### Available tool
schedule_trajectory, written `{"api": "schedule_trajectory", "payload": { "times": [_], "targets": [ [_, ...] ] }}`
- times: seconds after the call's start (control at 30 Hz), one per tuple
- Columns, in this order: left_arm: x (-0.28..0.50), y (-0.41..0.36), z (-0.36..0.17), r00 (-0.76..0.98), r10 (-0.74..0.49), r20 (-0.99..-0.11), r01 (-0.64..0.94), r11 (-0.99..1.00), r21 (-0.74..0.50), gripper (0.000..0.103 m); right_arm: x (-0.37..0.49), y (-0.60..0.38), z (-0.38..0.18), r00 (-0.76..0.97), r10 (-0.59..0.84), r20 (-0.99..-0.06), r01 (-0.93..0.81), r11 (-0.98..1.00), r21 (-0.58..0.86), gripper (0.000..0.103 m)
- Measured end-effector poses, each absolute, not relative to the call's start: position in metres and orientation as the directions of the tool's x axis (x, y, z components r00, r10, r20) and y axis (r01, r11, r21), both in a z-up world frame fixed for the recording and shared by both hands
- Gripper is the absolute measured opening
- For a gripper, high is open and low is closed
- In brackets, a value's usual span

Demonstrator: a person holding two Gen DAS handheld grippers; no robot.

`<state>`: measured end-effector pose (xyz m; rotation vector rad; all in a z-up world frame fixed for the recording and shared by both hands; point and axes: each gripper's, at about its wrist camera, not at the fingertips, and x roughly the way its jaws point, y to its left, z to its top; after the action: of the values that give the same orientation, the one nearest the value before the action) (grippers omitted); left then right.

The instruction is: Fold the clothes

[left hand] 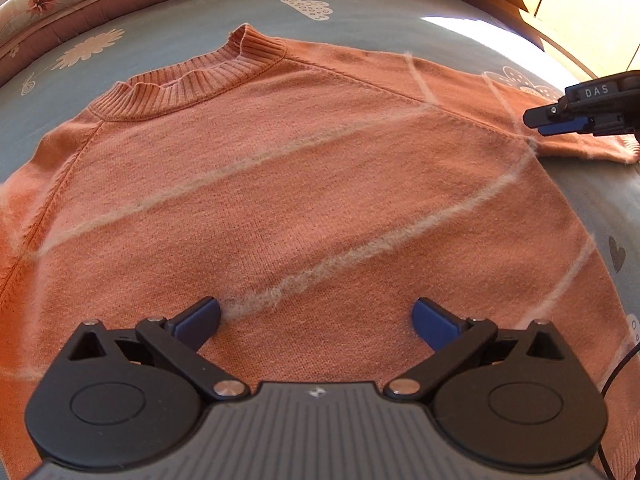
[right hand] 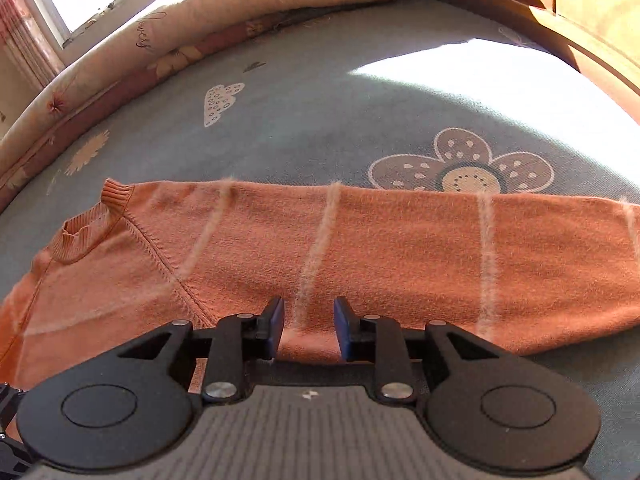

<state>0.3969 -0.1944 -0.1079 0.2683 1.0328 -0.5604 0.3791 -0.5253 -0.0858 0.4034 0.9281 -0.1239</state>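
An orange knit sweater (left hand: 280,184) with pale fuzzy stripes lies flat, front up, on a blue bedsheet (left hand: 168,36), its ribbed collar (left hand: 192,76) toward the far side. My left gripper (left hand: 316,308) hovers over the sweater's lower body, open wide and holding nothing. The sweater's long sleeve (right hand: 400,248) stretches out to the right. My right gripper (right hand: 308,308) sits at the sleeve's near edge, its jaws narrowed but still apart, with a strip of sleeve fabric in the gap. In the left wrist view the right gripper (left hand: 538,120) shows low over that sleeve.
The blue bedsheet (right hand: 320,120) carries flower and cloud prints. A rolled floral quilt (right hand: 180,36) lines the far edge below a window. Wooden furniture (right hand: 580,8) stands at the far right. A black cable (left hand: 616,376) hangs at the right.
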Motion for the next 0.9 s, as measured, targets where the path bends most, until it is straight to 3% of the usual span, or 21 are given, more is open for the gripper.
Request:
{"api": "schedule_trajectory", "payload": {
  "times": [0.13,0.37,0.43,0.6,0.9],
  "targets": [
    [0.400,-0.194,-0.108,0.373,-0.318,-0.872,0.561,0.825,-0.061,0.102,0.370,-0.536,-0.096,0.596,0.037,-0.802,0.270,0.931,0.244,0.034],
    [0.404,-0.195,-0.109,0.357,-0.321,-0.877,0.574,0.816,-0.065,0.102,0.330,-0.611,-0.094,0.585,-0.088,-0.806,0.440,0.870,0.224,0.034],
    [0.403,-0.196,-0.109,0.358,-0.319,-0.878,0.573,0.817,-0.064,0.103,0.329,-0.621,-0.093,0.577,-0.109,-0.810,0.459,0.863,0.210,0.042],
    [0.404,-0.197,-0.109,0.358,-0.309,-0.881,0.567,0.822,-0.058,0.103,0.326,-0.647,-0.092,0.555,-0.161,-0.816,0.505,0.845,0.176,0.049],
    [0.405,-0.198,-0.109,0.355,-0.301,-0.885,0.563,0.825,-0.055,0.103,0.297,-0.697,-0.085,0.501,-0.215,-0.838,0.620,0.765,0.174,0.048]
  ]
}}
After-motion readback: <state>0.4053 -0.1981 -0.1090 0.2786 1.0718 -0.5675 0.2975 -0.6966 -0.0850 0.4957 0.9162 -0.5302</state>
